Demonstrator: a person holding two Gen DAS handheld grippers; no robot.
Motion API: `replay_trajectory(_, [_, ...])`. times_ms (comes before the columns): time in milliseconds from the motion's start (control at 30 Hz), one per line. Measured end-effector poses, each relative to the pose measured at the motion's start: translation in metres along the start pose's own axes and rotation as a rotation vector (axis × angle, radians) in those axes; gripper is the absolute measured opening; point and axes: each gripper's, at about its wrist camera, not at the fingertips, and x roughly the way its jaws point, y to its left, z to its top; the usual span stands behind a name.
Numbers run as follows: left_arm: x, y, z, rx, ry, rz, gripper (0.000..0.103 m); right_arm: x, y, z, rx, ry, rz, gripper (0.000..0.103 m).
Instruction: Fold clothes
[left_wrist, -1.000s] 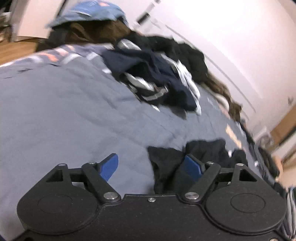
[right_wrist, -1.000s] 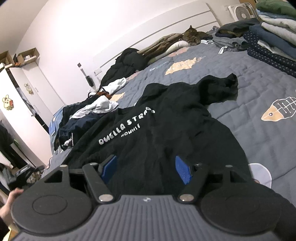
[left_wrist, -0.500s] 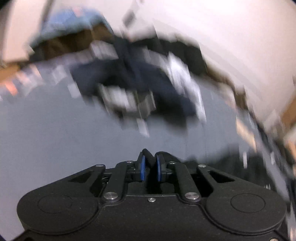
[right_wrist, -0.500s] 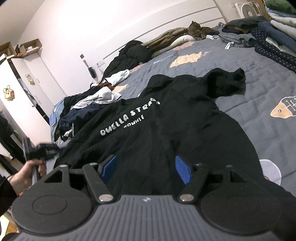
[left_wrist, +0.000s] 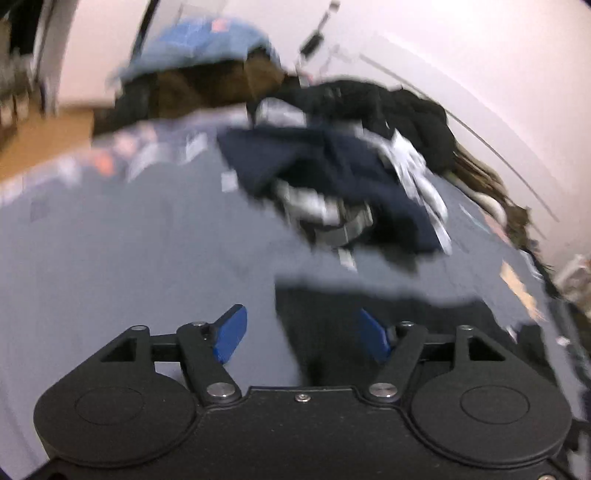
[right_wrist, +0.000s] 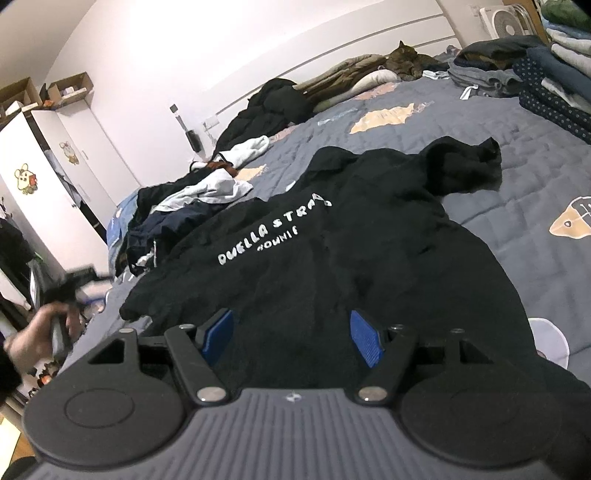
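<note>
A black T-shirt (right_wrist: 369, 236) with white lettering lies spread front-up on the grey quilt (right_wrist: 517, 158). My right gripper (right_wrist: 291, 338) hovers open over its lower part, nothing between the blue pads. In the left wrist view, which is blurred, my left gripper (left_wrist: 301, 334) is open just above the shirt's dark edge (left_wrist: 369, 314) on the quilt (left_wrist: 129, 258). In the right wrist view the left gripper (right_wrist: 79, 282) shows at the far left, held by a hand (right_wrist: 40, 332).
A heap of unfolded dark and white clothes (left_wrist: 351, 177) lies behind the shirt, also seen as the pile (right_wrist: 177, 214). Folded stacks (right_wrist: 554, 74) sit at the far right. A cat (right_wrist: 406, 55) rests by the headboard. A white wardrobe (right_wrist: 44, 177) stands left.
My left gripper shut half a second ago and has opened again, with its view swinging. The hand holding it has moved in toward the shirt's edge. My right gripper has crept slightly forward, still open.
</note>
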Motion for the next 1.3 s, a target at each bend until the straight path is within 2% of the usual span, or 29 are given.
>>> replay_trajectory(67, [0.001, 0.000, -0.023, -0.012, 0.048, -0.038, 0.067, -0.002, 0.001, 0.000, -0.002, -0.003, 0.004, 0.069])
replay_trajectory(133, [0.007, -0.004, -0.040, -0.024, 0.060, -0.073, 0.067, -0.001, 0.002, -0.001, -0.005, -0.001, 0.003, 0.069])
replay_trajectory(233, [0.017, -0.013, -0.052, -0.011, 0.012, -0.078, 0.067, -0.002, 0.004, -0.001, -0.012, 0.000, 0.002, 0.069])
replay_trajectory(300, [0.022, -0.015, -0.052, -0.028, -0.021, -0.082, 0.064, -0.001, 0.004, -0.001, -0.013, 0.003, 0.000, 0.069])
replay_trajectory(333, [0.024, -0.016, -0.051, -0.025, -0.015, -0.090, 0.046, 0.000, 0.004, -0.001, -0.014, 0.005, -0.002, 0.069])
replay_trajectory(367, [0.028, -0.019, -0.050, 0.008, 0.011, -0.095, 0.011, 0.000, 0.004, -0.001, -0.014, 0.006, -0.003, 0.069])
replay_trajectory(433, [0.032, -0.025, -0.047, 0.073, 0.060, -0.109, 0.007, 0.001, 0.003, -0.001, -0.014, 0.010, -0.006, 0.069])
replay_trajectory(533, [0.016, -0.023, -0.038, 0.164, 0.119, -0.170, 0.007, 0.001, 0.004, -0.001, -0.015, 0.011, 0.001, 0.069])
replay_trajectory(700, [-0.003, -0.004, -0.019, 0.203, 0.255, -0.195, 0.008, -0.001, 0.004, -0.001, -0.015, 0.014, 0.013, 0.069])
replay_trajectory(800, [-0.025, -0.016, -0.035, 0.219, 0.270, -0.206, 0.019, -0.001, 0.005, 0.000, -0.016, 0.016, 0.020, 0.070])
replay_trajectory(867, [-0.040, -0.024, -0.045, 0.230, 0.280, -0.213, 0.045, 0.000, 0.006, 0.000, -0.026, 0.021, 0.020, 0.070])
replay_trajectory(933, [-0.055, -0.032, -0.056, 0.241, 0.290, -0.221, 0.062, -0.001, 0.006, 0.001, -0.037, 0.022, 0.017, 0.070])
replay_trajectory(1033, [-0.079, -0.047, -0.074, 0.278, 0.303, -0.233, 0.064, -0.005, 0.003, 0.004, -0.028, 0.020, 0.012, 0.070])
replay_trajectory(1133, [-0.110, -0.086, -0.111, 0.435, 0.318, -0.239, 0.064, -0.009, -0.001, 0.007, -0.027, 0.019, -0.016, 0.070])
replay_trajectory(1233, [-0.135, -0.120, -0.151, 0.600, 0.295, -0.214, 0.065, -0.017, -0.006, 0.007, -0.050, 0.021, -0.073, 0.070])
replay_trajectory(1300, [-0.148, -0.135, -0.173, 0.651, 0.276, -0.207, 0.065, -0.026, -0.011, 0.005, -0.060, 0.024, -0.092, 0.070])
